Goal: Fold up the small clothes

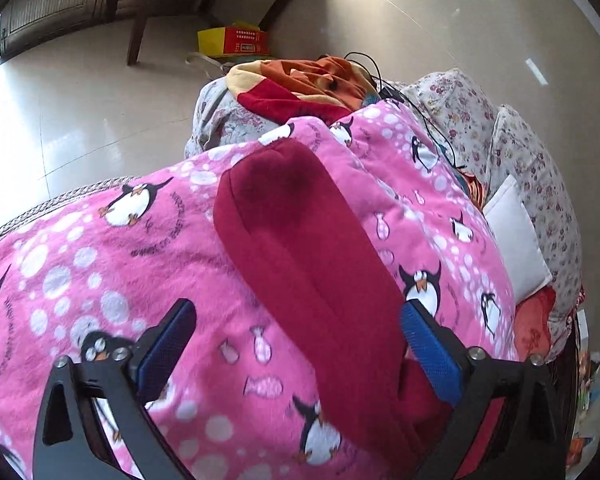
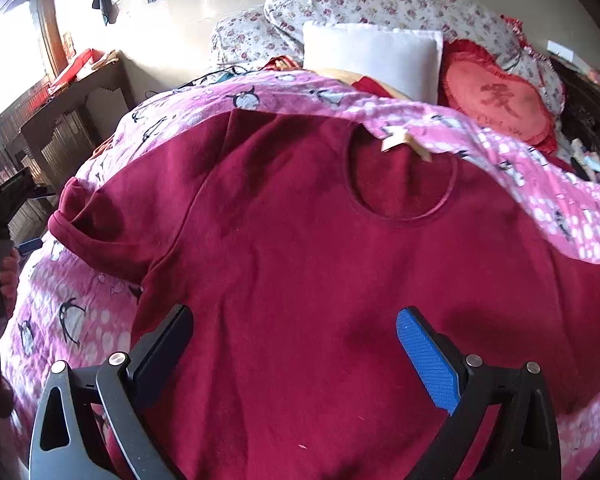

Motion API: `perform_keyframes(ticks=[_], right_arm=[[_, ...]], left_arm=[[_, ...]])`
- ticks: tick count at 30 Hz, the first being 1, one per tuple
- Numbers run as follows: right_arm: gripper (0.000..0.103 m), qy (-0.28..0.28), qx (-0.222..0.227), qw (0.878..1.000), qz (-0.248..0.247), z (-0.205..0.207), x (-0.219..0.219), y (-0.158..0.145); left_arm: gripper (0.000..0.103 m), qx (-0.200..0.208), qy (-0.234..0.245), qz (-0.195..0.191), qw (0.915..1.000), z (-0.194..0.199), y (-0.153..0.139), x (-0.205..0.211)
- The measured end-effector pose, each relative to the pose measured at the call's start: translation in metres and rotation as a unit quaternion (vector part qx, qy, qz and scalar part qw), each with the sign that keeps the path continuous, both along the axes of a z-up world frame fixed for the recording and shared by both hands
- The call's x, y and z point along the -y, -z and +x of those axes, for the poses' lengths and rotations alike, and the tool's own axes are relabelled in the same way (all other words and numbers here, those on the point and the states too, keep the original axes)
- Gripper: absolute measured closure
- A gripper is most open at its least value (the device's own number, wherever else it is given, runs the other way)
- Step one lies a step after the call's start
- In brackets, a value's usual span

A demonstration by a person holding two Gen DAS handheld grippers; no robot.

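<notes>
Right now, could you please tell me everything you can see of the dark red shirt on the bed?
The dark red shirt is a soft, fleecy-looking top with a round neckline and a pale tag inside the collar. It lies spread flat, front up, on the pink penguin blanket, collar toward the white pillow. Its sleeve stretches out flat, cuff hemmed. Both the left hand-held gripper and the right hand-held gripper hover open above it, gripping nothing.

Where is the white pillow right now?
In the right wrist view, the white pillow sits at the far end of the bed, just beyond the pink penguin blanket, with the red heart cushion beside it on the right.
</notes>
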State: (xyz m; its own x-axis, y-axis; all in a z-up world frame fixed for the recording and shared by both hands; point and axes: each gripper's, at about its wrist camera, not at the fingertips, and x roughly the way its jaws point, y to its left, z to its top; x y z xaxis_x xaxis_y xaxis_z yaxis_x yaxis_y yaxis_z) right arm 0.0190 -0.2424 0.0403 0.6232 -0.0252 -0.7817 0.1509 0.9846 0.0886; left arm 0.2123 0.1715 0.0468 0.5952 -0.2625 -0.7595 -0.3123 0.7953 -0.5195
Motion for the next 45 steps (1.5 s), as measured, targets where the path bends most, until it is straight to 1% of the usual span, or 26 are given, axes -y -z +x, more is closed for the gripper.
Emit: perform_keyframes(ticks=[1,2,3,5,7,9,12,14,16,18,20,21,23,25,28,31,32,33,34,35,36,38,39,42,44,45], right_arm=[[0.000,-0.002,0.000,1.000,0.005,0.001,-0.001,0.002],[0.000,-0.003,0.000,1.000,0.008,0.002,-0.002,0.003],[0.000,-0.006,-0.002,1.000,0.010,0.002,-0.003,0.004],[0.000,-0.013,-0.004,1.000,0.010,0.000,-0.005,0.005],[0.000,-0.018,-0.002,1.000,0.006,-0.004,-0.005,0.003],[0.000,-0.017,0.003,1.000,0.002,-0.010,-0.002,-0.002],[0.000,-0.005,0.013,1.000,-0.001,-0.019,0.011,-0.013],[0.000,0.013,0.024,1.000,-0.003,-0.027,0.025,-0.023],[0.000,0.030,0.032,0.999,-0.004,-0.035,0.039,-0.030],[0.000,0.052,0.039,0.998,-0.005,-0.045,0.058,-0.039],[0.000,0.072,0.042,0.996,-0.005,-0.055,0.076,-0.044],[0.000,0.085,0.041,0.996,-0.005,-0.062,0.088,-0.045],[0.000,0.103,0.036,0.994,-0.006,-0.072,0.105,-0.045],[0.000,0.126,0.029,0.992,-0.006,-0.083,0.124,-0.042],[0.000,0.147,0.015,0.989,0.001,-0.096,0.147,-0.033],[0.000,0.156,0.007,0.988,0.004,-0.102,0.158,-0.027],[0.000,0.157,0.008,0.988,0.007,-0.103,0.160,-0.027],[0.000,0.156,0.010,0.988,0.009,-0.103,0.160,-0.027],[0.000,0.154,0.013,0.988,0.011,-0.105,0.159,-0.028],[0.000,0.147,0.018,0.989,0.016,-0.104,0.158,-0.031],[0.000,0.140,0.022,0.990,0.020,-0.100,0.155,-0.032],[0.000,0.122,0.028,0.992,0.024,-0.093,0.148,-0.034],[0.000,0.116,0.028,0.993,0.023,-0.090,0.142,-0.034],[0.000,0.097,0.036,0.994,0.022,-0.079,0.127,-0.036],[0.000,0.087,0.043,0.995,0.012,-0.069,0.114,-0.039],[0.000,0.077,0.045,0.996,0.004,-0.061,0.104,-0.040]], left_arm=[[0.030,0.000,0.000,-0.003,1.0000,0.004,0.002,0.000],[0.067,-0.006,0.007,-0.009,0.9999,0.008,0.004,0.000],[0.090,-0.013,0.017,-0.015,0.9997,0.013,0.007,0.001],[0.094,-0.009,0.025,-0.026,0.9993,0.011,0.006,0.001],[0.095,0.030,0.020,-0.015,0.9992,-0.004,-0.016,0.002],[0.095,0.075,0.032,-0.002,0.9967,-0.022,-0.048,0.012],[0.095,0.141,0.078,0.011,0.9869,-0.054,-0.101,0.049],[0.095,0.178,0.125,0.015,0.9761,-0.077,-0.131,0.087],[0.095,0.207,0.186,0.017,0.9604,-0.103,-0.152,0.137],[0.095,0.216,0.245,0.017,0.9450,-0.124,-0.158,0.188],[0.095,0.207,0.313,0.018,0.9269,-0.145,-0.150,0.249],[0.095,0.199,0.337,0.021,0.9198,-0.153,-0.142,0.276],[0.095,0.178,0.371,0.030,0.9108,-0.163,-0.118,0.321],[0.095,0.152,0.390,0.043,0.9072,-0.167,-0.088,0.355],[0.095,0.113,0.413,0.061,0.9016,-0.168,-0.048,0.391],[0.094,0.096,0.434,0.076,0.8925,-0.175,-0.030,0.399],[0.090,0.088,0.438,0.083,0.8906,-0.177,-0.031,0.396],[0.079,0.086,0.444,0.083,0.8882,-0.181,-0.035,0.391],[0.073,0.096,0.447,0.077,0.8862,-0.182,-0.040,0.384],[0.052,0.118,0.441,0.078,0.8864,-0.186,-0.052,0.368],[0.030,0.134,0.429,0.086,0.8889,-0.190,-0.058,0.355],[0.017,0.176,0.402,0.094,0.8935,-0.193,-0.075,0.323],[0.017,0.195,0.388,0.106,0.8948,-0.193,-0.083,0.305],[0.017,0.204,0.353,0.166,0.8980,-0.185,-0.088,0.281],[0.017,0.196,0.326,0.211,0.9006,-0.172,-0.083,0.272],[0.017,0.181,0.312,0.233,0.9030,-0.164,-0.075,0.270]])
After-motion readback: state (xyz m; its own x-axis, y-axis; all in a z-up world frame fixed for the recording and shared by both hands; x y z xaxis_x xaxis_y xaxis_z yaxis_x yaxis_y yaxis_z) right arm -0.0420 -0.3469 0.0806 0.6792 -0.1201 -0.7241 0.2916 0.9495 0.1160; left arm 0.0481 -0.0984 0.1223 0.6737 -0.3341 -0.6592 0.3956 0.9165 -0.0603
